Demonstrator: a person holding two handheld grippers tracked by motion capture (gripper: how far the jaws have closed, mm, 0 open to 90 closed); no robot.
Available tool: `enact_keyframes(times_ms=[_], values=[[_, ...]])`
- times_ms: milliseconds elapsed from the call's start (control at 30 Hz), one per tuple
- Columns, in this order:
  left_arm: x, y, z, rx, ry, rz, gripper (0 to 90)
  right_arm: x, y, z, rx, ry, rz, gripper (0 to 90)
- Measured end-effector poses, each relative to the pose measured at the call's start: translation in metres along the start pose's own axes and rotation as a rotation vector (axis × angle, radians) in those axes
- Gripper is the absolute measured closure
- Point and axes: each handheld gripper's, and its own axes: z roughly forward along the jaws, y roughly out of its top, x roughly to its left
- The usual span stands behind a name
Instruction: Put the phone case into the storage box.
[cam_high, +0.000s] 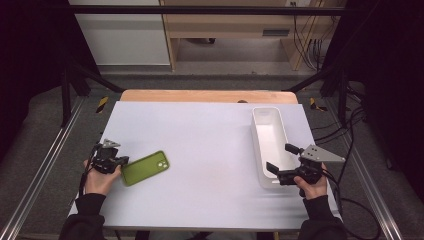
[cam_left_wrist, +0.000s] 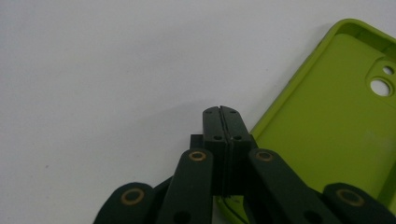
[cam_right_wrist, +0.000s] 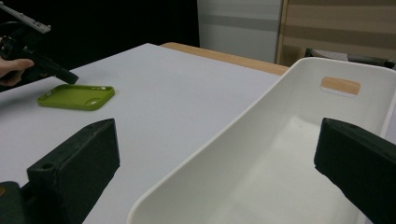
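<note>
A lime-green phone case (cam_high: 145, 168) lies flat on the white table (cam_high: 210, 135), inner side up, at the front left. My left gripper (cam_high: 123, 161) is shut, its tips resting at the case's near left edge with nothing between the pads. In the left gripper view the closed jaws (cam_left_wrist: 222, 112) sit just beside the case's rim (cam_left_wrist: 336, 121). At the front right, my right gripper (cam_high: 279, 156) stands open, its jaws either side of the near end of an empty white bin (cam_high: 257, 142). The right gripper view looks along that bin (cam_right_wrist: 299, 93), with the case (cam_right_wrist: 77, 96) and left gripper (cam_right_wrist: 70, 78) far left.
The bin is long and narrow with a handle slot (cam_right_wrist: 340, 85) in its far end. A wooden table edge (cam_high: 207, 96) runs behind the white surface. Black frame bars and cables stand at both sides.
</note>
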Motion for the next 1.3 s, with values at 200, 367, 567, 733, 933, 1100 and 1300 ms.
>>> enact_keyframes(times_ms=[200,367,567,733,933,1100,1300], values=[[-0.002,-0.002,-0.001,0.006,-0.007,0.002,90.0,0.000,0.000,0.000,-0.002,0.000,-0.001,0.4],[-0.004,-0.007,-0.002,0.016,-0.011,0.006,90.0,0.000,0.000,-0.001,-0.001,-0.001,-0.001,0.4],[-0.008,-0.011,-0.004,0.018,-0.021,0.014,90.0,0.000,0.000,-0.001,-0.003,-0.002,0.001,0.4],[-0.015,-0.014,-0.006,0.021,-0.024,0.034,90.0,0.000,0.001,-0.001,-0.003,-0.001,0.002,0.4],[-0.021,-0.016,-0.009,0.023,-0.035,0.057,90.0,0.000,0.001,-0.002,-0.004,-0.002,0.002,0.4],[-0.025,-0.018,-0.009,0.031,-0.044,0.063,90.0,0.000,0.001,-0.002,-0.003,-0.003,0.001,0.4],[-0.030,-0.020,-0.012,0.026,-0.049,0.074,90.0,-0.001,0.001,-0.002,-0.003,-0.004,0.002,0.4]])
